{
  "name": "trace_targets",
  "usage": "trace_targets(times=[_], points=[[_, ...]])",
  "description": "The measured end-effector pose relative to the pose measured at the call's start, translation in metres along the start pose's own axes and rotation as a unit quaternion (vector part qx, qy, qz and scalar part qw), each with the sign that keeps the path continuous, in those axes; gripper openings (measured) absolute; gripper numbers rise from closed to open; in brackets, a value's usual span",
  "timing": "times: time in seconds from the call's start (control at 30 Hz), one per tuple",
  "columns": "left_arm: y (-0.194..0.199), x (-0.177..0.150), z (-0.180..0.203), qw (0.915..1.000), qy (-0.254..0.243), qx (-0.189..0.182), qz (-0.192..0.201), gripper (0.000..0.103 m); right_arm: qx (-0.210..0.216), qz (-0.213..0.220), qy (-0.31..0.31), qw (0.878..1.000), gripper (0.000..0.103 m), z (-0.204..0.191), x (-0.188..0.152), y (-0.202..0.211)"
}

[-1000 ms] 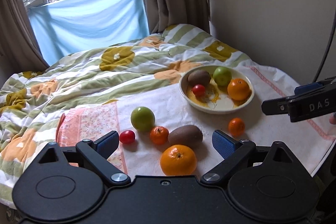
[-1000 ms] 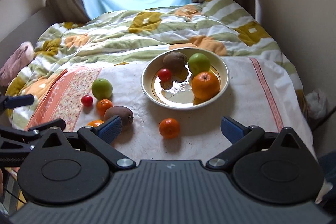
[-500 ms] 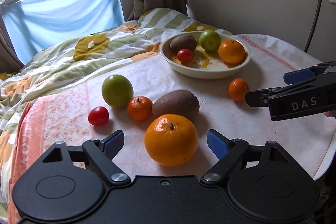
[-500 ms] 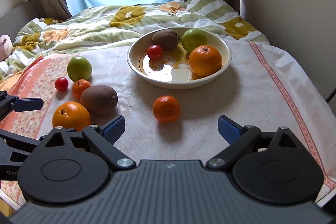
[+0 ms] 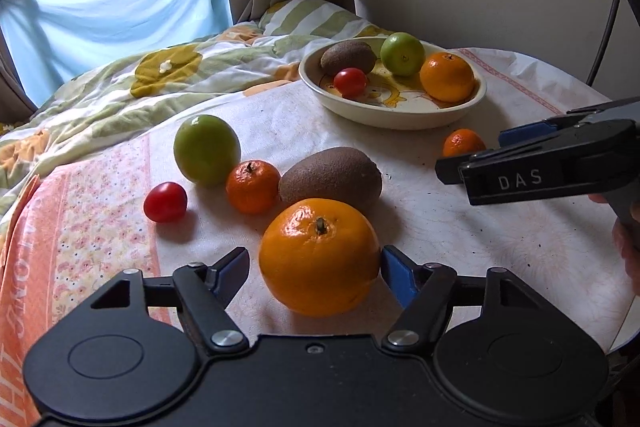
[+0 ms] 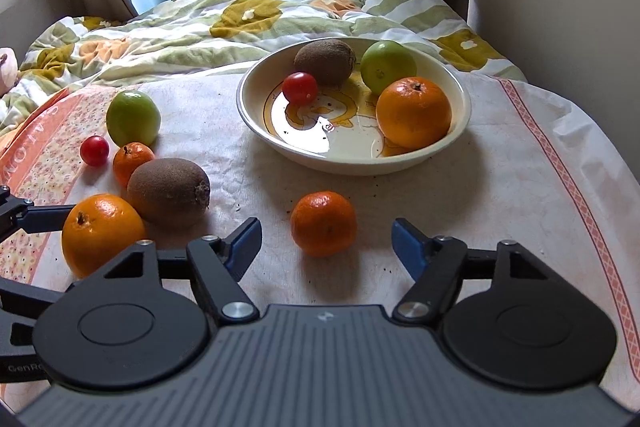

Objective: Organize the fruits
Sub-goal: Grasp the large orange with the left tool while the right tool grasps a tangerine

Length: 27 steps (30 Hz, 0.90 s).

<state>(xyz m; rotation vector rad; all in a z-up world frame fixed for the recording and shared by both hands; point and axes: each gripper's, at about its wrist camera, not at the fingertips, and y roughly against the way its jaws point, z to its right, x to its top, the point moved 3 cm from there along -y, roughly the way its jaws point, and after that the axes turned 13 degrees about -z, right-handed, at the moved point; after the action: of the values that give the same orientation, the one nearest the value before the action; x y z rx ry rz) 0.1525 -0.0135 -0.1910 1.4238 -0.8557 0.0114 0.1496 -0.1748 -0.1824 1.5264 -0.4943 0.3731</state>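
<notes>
Left of the cream shallow bowl (image 6: 460,131), the left gripper (image 5: 314,269) straddled the large round orange (image 5: 320,255). Its jaws were closing, the right blue pad at the peel, the left one just apart, so nothing was clamped. The orange sat squarely between them, no long axis to mind. In front of the bowl, the small mandarin (image 6: 323,223) lay just ahead of the right gripper (image 6: 325,245), slightly left of centre; those jaws were closing too, both pads clear of it.
</notes>
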Motion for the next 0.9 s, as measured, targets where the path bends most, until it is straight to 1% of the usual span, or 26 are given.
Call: trace_targets(times=[0.1,0.17,0.27,0.43,0.47,0.6,0.63,0.67,0.9], points=[[-0.001,0.002,0.000,1.0000,0.004,-0.003,-0.002,0.073,0.003,-0.006,0.002,1.000,0.080,0.000,0.004,-0.005],[-0.001,0.003,0.001,1.0000,0.004,-0.004,-0.003,0.069,0.004,-0.009,0.000,1.000,0.077,0.000,0.005,-0.007],[-0.002,0.004,0.002,1.0000,0.002,-0.004,-0.005,0.068,0.005,-0.012,-0.001,1.000,0.075,0.000,0.006,-0.009],[-0.001,0.004,0.000,0.9999,0.008,-0.009,-0.008,0.068,0.005,-0.014,-0.002,1.000,0.074,0.000,0.006,-0.011],[-0.001,0.005,0.000,0.9999,0.008,-0.009,-0.009,0.068,0.005,-0.014,-0.003,1.000,0.072,0.001,0.007,-0.011],[-0.001,0.004,0.000,0.9998,0.012,-0.007,-0.011,0.068,0.012,-0.020,-0.004,1.000,0.062,0.001,0.008,-0.013],[0.000,0.004,0.000,0.9998,0.014,-0.007,-0.011,0.067,0.013,-0.022,-0.003,1.000,0.054,0.000,0.007,-0.014],[0.000,0.003,-0.001,0.9998,0.015,-0.007,-0.011,0.067,0.012,-0.023,-0.002,1.000,0.053,0.000,0.007,-0.014],[0.005,-0.001,-0.004,0.9995,0.026,0.000,-0.015,0.067,0.016,-0.023,0.003,1.000,0.052,-0.001,0.006,-0.013]])
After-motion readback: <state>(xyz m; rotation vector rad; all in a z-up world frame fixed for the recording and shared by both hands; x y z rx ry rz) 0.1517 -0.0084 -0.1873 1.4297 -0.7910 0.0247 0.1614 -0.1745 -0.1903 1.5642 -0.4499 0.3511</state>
